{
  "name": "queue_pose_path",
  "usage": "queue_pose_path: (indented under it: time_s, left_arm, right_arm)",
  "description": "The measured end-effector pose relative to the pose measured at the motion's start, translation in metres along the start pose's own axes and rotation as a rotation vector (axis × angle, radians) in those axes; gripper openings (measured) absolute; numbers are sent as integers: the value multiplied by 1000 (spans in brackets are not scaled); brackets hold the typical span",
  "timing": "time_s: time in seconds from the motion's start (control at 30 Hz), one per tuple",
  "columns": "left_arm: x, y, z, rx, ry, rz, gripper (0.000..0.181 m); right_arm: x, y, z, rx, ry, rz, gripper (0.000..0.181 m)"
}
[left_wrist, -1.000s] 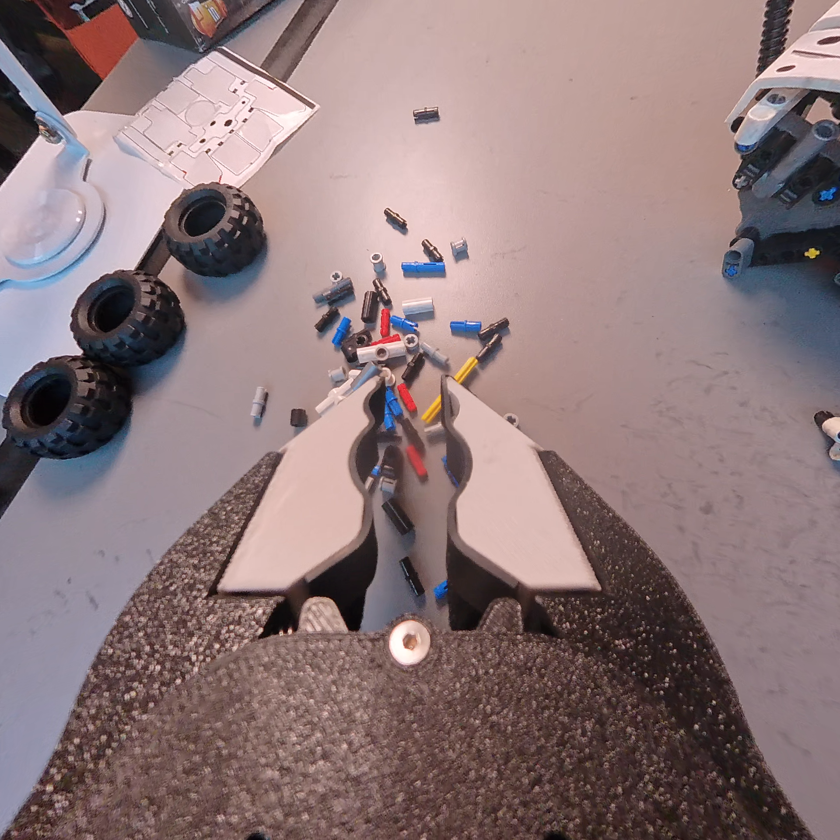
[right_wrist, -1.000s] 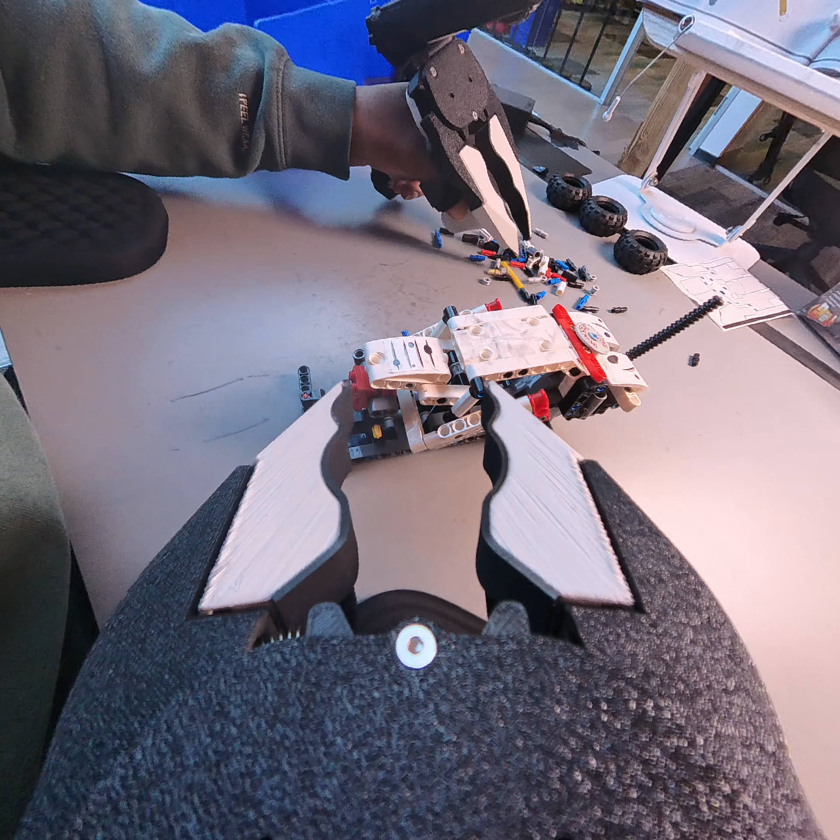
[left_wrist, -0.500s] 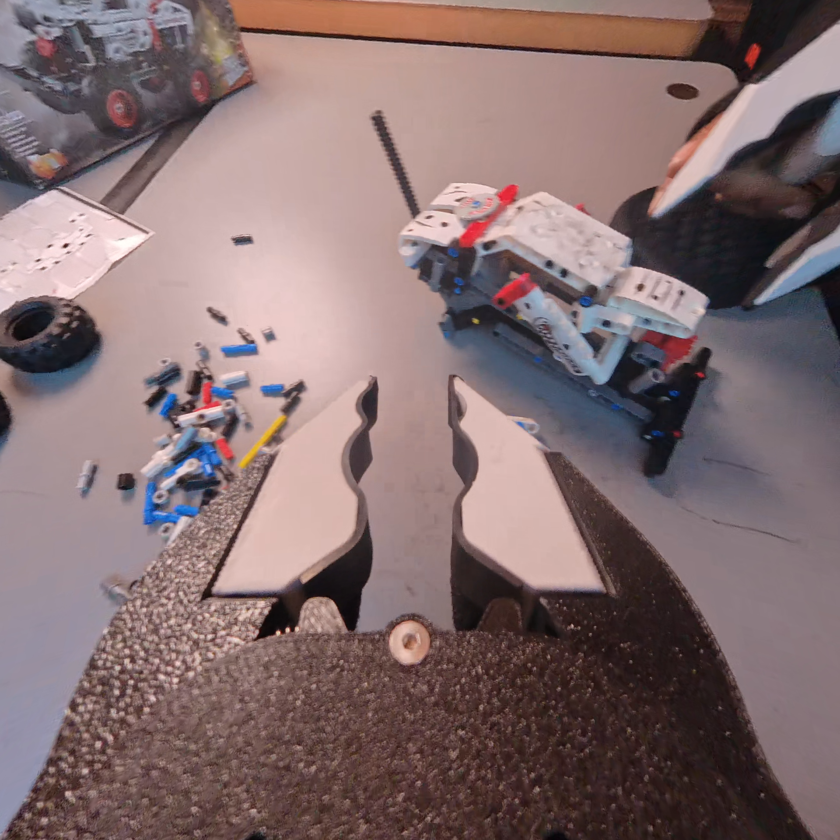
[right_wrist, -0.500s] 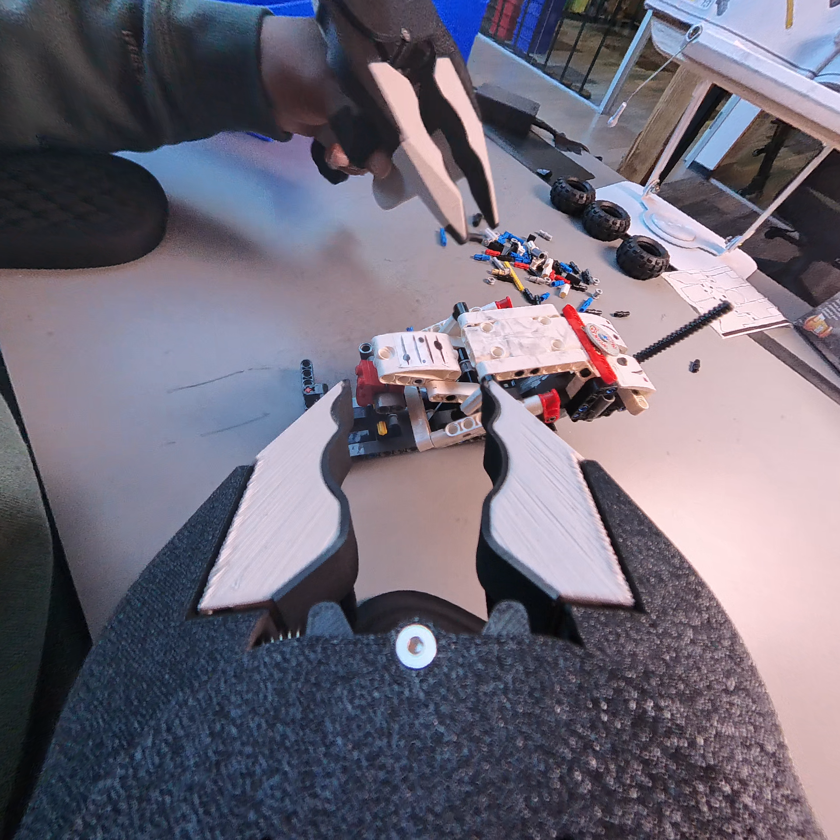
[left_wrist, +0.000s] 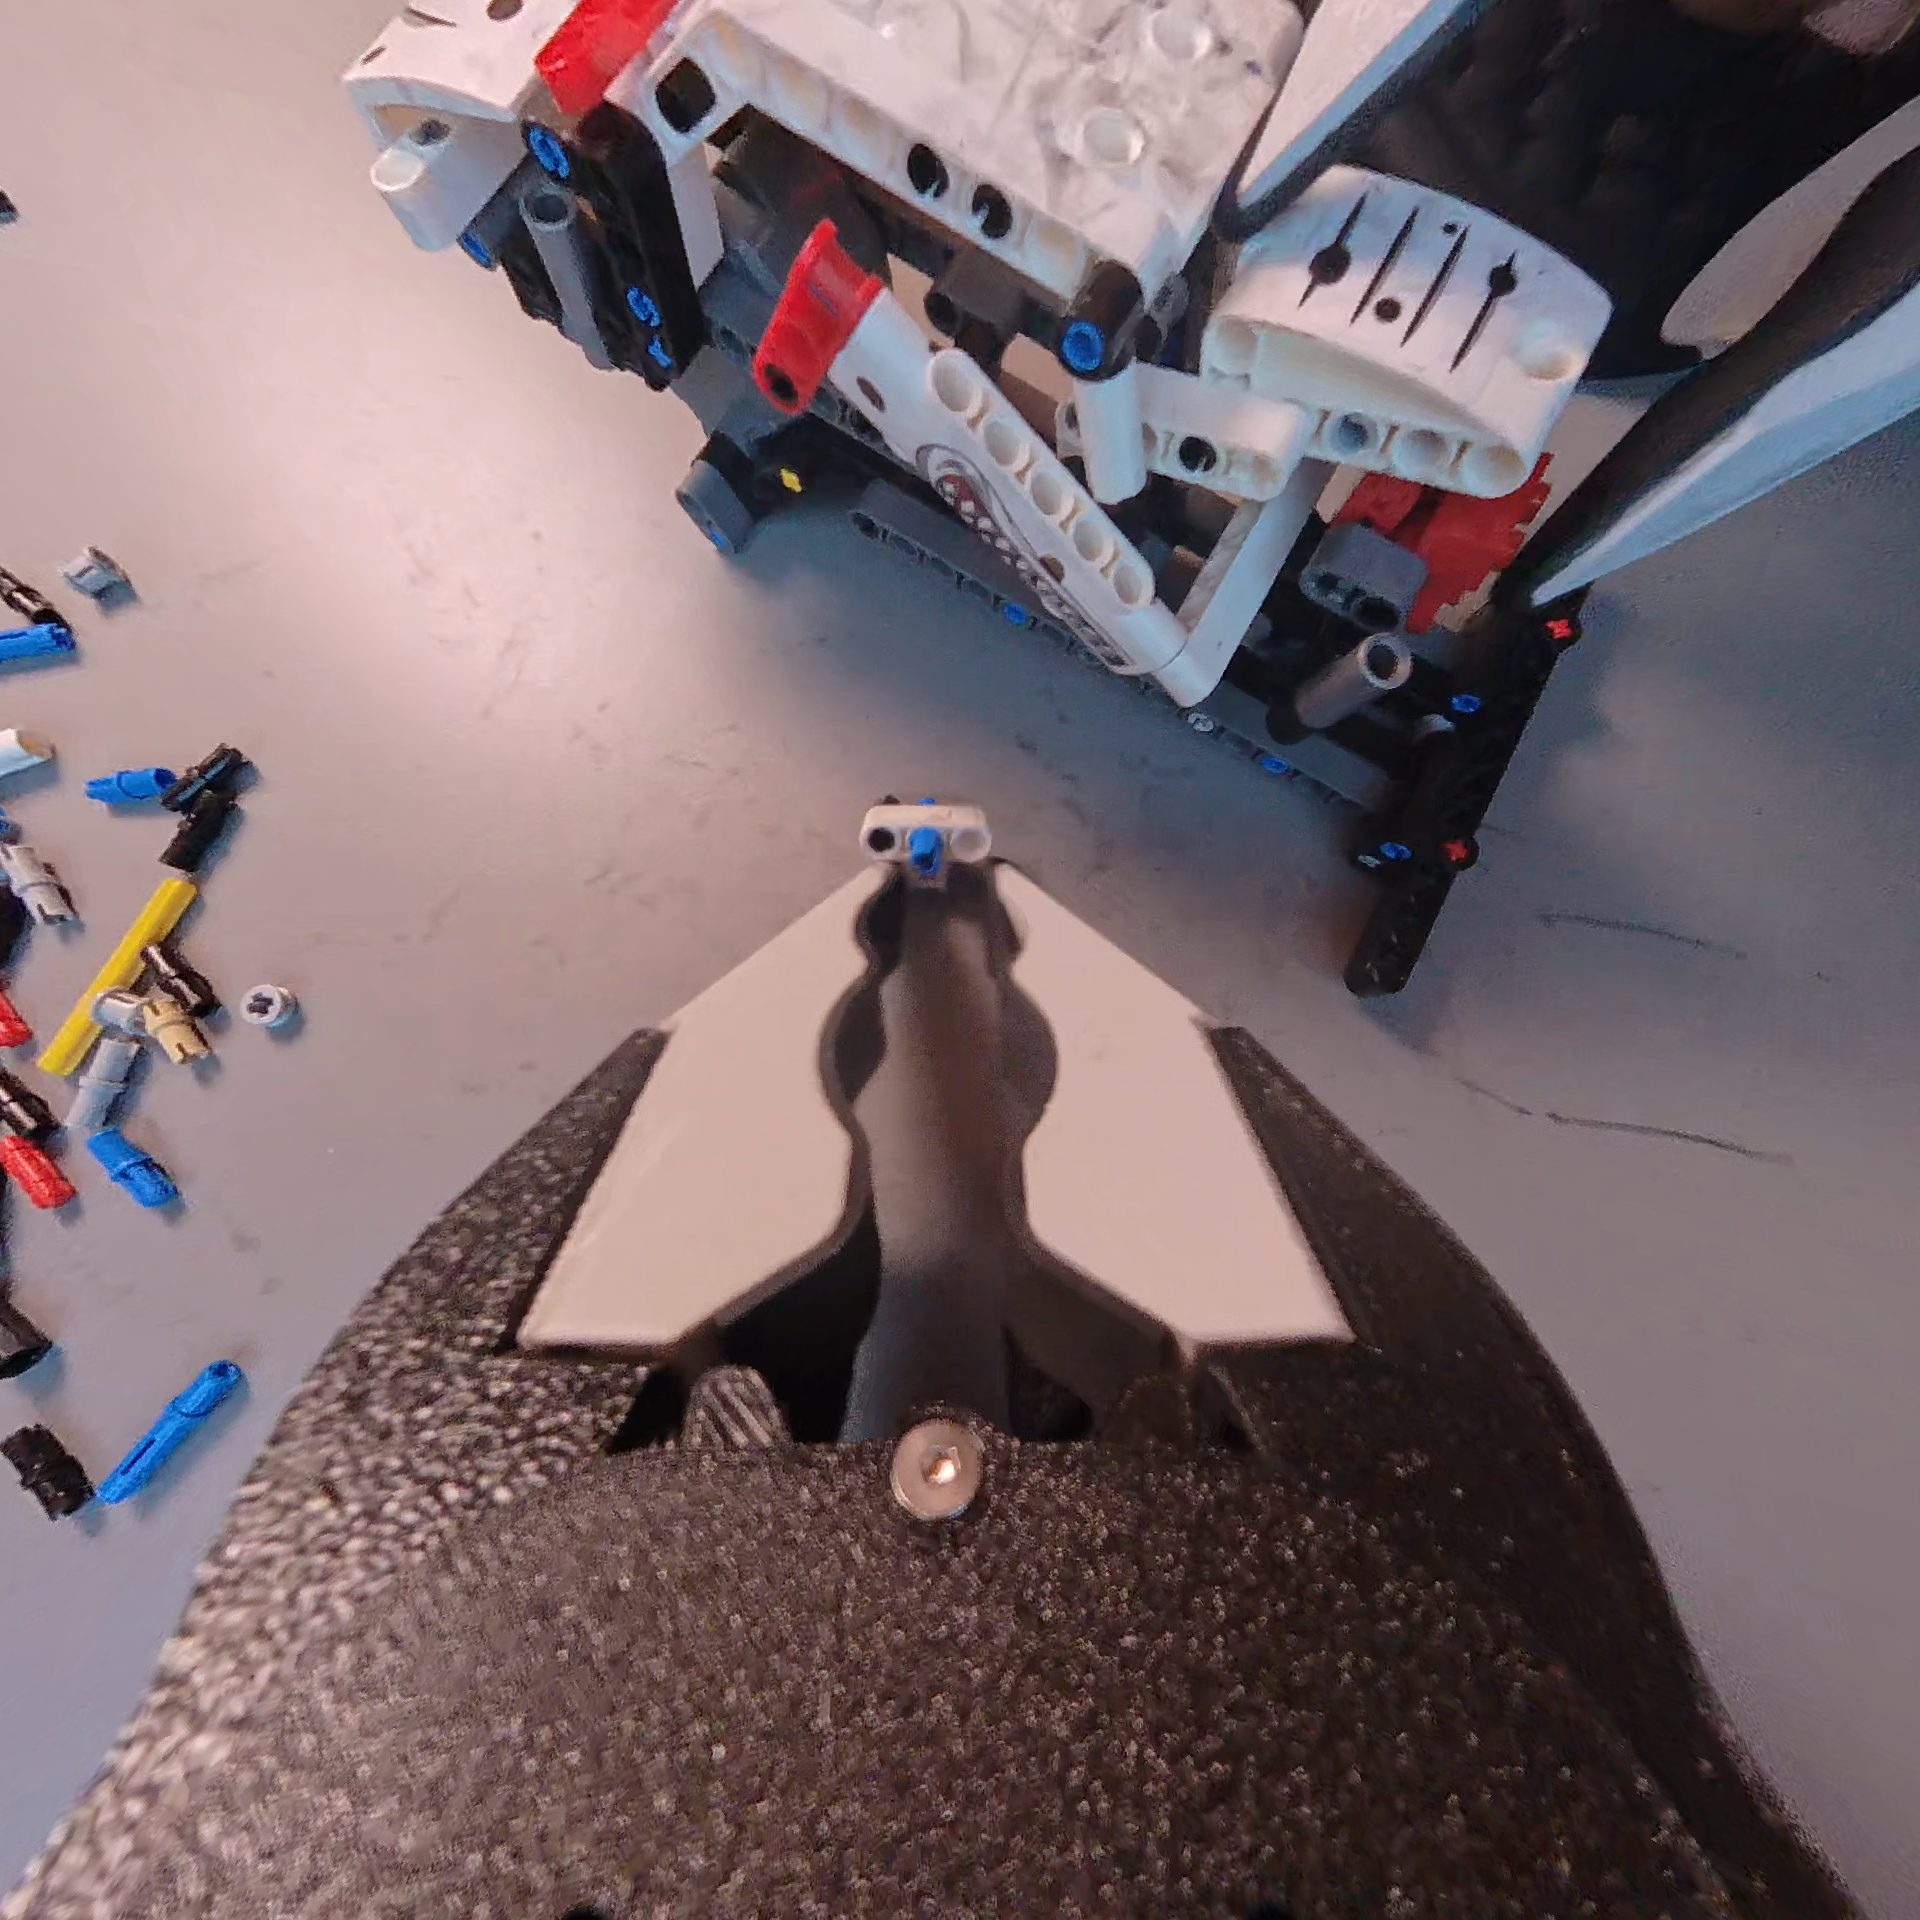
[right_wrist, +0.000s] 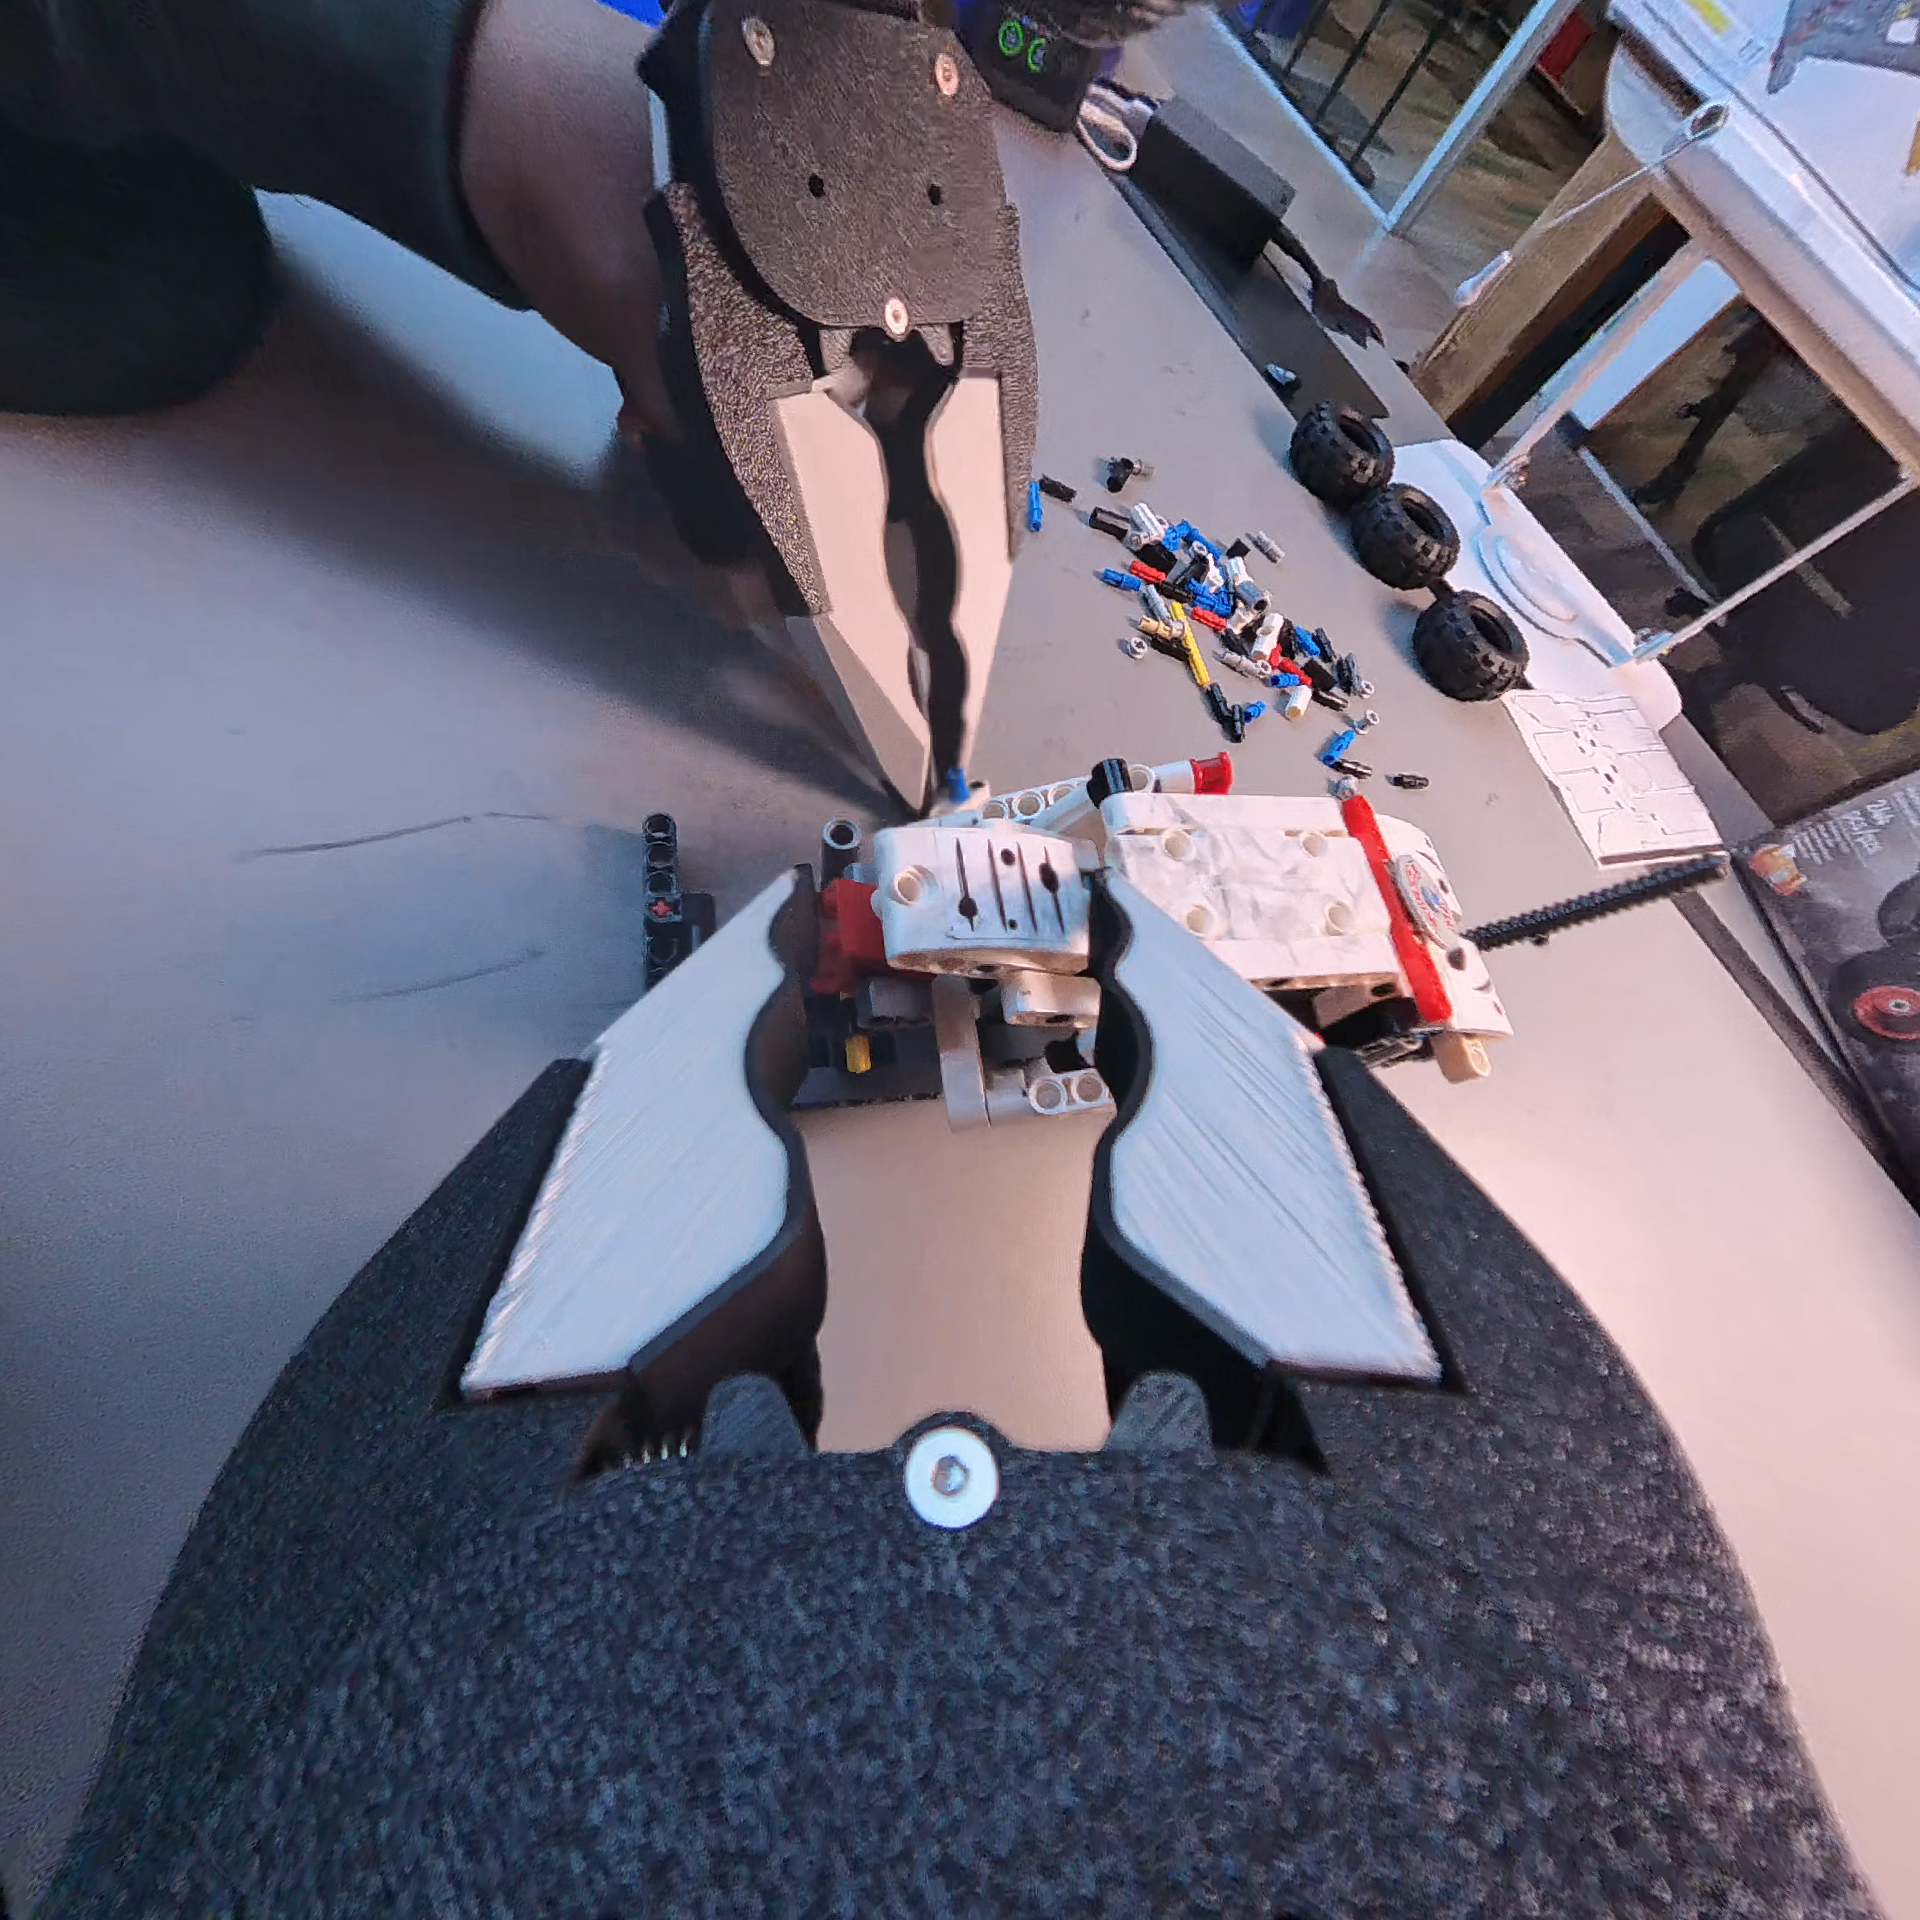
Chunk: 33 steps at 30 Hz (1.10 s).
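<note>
The left gripper (left_wrist: 928, 871) is pinched closed on a small light-grey beam with a blue pin (left_wrist: 924, 831), held just beside the brick-built toy truck chassis (left_wrist: 1039, 343) on the grey table (left_wrist: 520, 520). The right gripper (right_wrist: 948, 920) is spread wide with nothing in it, its fingers flanking the chassis's near end. Only the right wrist view shows the three black tyres (right_wrist: 1403, 535), beyond the loose pins (right_wrist: 1216, 613) scattered on the table.
</note>
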<state>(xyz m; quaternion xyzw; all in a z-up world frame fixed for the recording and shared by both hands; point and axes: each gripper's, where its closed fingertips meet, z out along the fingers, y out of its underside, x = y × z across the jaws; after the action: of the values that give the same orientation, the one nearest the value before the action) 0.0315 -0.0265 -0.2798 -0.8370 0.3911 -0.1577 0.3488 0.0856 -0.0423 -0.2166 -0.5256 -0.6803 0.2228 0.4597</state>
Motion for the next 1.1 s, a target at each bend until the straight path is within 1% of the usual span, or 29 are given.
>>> queue_pose_path:
  time_s: [0.03, 0.1, 0.17, 0.27, 0.33, 0.37, 0.4, 0.43, 0.47, 0.5, 0.57, 0.63, 0.7, 0.87, 1.0, 1.1]
  left_arm:
    - [0, -3, -2, 18, -2, 9, 7]
    - [-1, -7, -8, 52, -18, 16, 7]
    - [-3, -12, -17, 101, -31, -3, 7]
    - [-3, -21, -30, 180, -33, -27, 7]
    - [1, -33, -41, 265, -21, -34, 7]
    - [4, -40, -47, 317, -5, -41, 7]
    - [10, -49, -55, 378, 21, -51, 7]
    - [16, -58, -63, 447, 54, -62, 7]
    - [23, -66, -71, 512, 101, -75, 7]
    - [30, -74, -80, 573, 147, -92, 7]
    - [42, -85, -96, 677, 231, -121, 7]
    - [51, -93, -106, 742, 301, -158, 7]
    - [58, -94, -111, 760, 344, -177, 7]
    - [62, -86, -111, 736, 345, -210, 7]
    - [58, -80, -110, 732, 350, -240, 7]
    - [59, -79, -107, 727, 374, -253, 7]
  right_arm:
    - [2, -1, 1, 2, 6, 10, 51]
    - [9, 2, 2, -18, 28, 45, 50]
    - [22, 8, 3, -41, 80, 61, 50]
    - [50, 19, 8, -74, 171, 104, 50]
    - [74, 28, 11, -104, 248, 118, 50]
    - [87, 29, 12, -102, 291, 111, 51]
    - [96, 22, 10, -57, 319, 87, 55]
    - [98, 9, 7, 13, 311, 62, 55]
    - [92, -8, 4, 93, 264, 35, 54]
    - [80, -25, 0, 174, 187, -3, 52]
    - [49, -53, -9, 309, 22, -110, 48]
    - [27, -75, -18, 418, -69, -180, 37]
    - [19, -89, -22, 484, -105, -204, 27]
    - [4, -101, -21, 547, -144, -279, 13]
    - [-2, -98, -14, 540, -154, -295, 1]
    - [-1, -96, -13, 542, -171, -267, 5]
